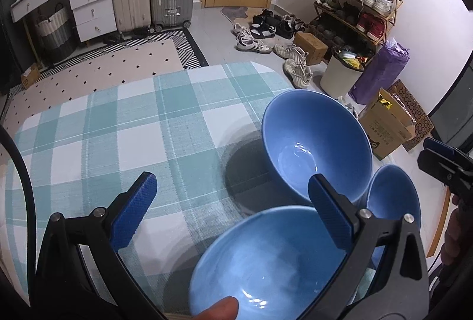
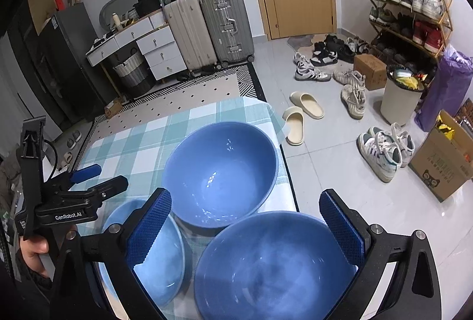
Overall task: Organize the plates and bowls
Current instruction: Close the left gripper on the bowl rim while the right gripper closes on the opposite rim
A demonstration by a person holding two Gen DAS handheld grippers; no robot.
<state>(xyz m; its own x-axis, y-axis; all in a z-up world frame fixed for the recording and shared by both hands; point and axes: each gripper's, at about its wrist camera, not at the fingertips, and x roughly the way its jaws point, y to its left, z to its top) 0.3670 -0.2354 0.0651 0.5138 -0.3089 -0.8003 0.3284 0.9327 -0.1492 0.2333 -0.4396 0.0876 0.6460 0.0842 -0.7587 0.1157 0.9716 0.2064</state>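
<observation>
Bowls: three glossy blue bowls [image 2: 220, 172] [image 2: 275, 266] [image 2: 159, 255], empty, upright, clustered on checked bench [image 1: 118, 119].
Left gripper [image 1: 233, 213]: fingers wide, empty.
Right gripper [image 2: 245, 228]: fingers wide, empty.

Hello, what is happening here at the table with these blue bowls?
A person holds a gripper in each hand above a table with a checked cloth. Three blue bowls stand close together near its right edge: a far bowl, a near bowl and a smaller bowl. The left gripper and the right gripper are both open and hold nothing. No bowl is stacked yet.
</observation>
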